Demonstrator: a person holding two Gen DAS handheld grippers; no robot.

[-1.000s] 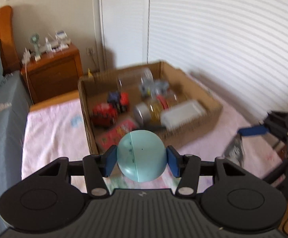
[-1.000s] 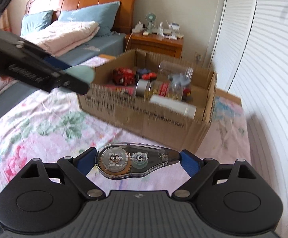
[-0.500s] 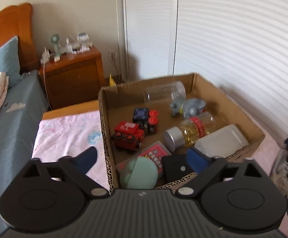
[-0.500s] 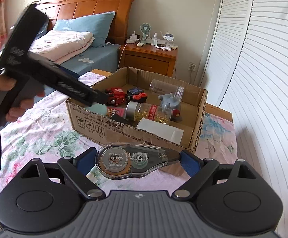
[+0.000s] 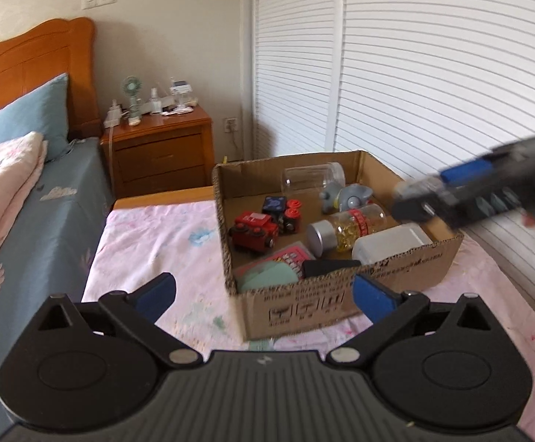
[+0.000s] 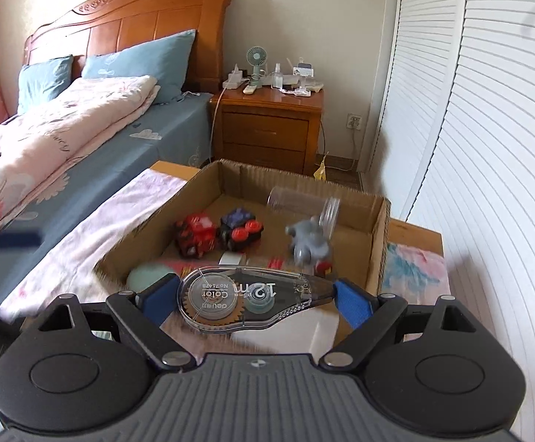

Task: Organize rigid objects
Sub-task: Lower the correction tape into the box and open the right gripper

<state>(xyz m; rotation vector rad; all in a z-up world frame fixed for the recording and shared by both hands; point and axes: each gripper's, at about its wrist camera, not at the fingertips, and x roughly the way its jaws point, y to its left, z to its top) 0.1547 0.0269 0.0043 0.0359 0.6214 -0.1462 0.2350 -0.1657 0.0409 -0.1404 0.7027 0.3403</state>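
Observation:
A cardboard box (image 5: 341,296) sits on the flowered bedspread. In it lie a pale green ball (image 5: 267,276), a red toy train (image 5: 254,234), a dark toy car (image 5: 280,208), a grey elephant toy (image 5: 348,195), a clear jar (image 5: 313,176), a pill bottle (image 5: 345,226) and a white container (image 5: 389,241). My left gripper (image 5: 263,291) is open and empty, in front of the box. My right gripper (image 6: 254,296) is shut on a clear correction tape dispenser (image 6: 247,298) above the box's near part (image 6: 376,250); it also shows at the right of the left wrist view (image 5: 466,191).
A wooden nightstand (image 6: 271,125) with a small fan and clutter stands behind the box. A bed with blue pillows (image 6: 138,64) and a pink quilt lies to the left. White louvred doors (image 5: 433,73) run along the right.
My left gripper opened and let the green ball drop into the box, then drew back. My right gripper carried the tape dispenser forward over the box.

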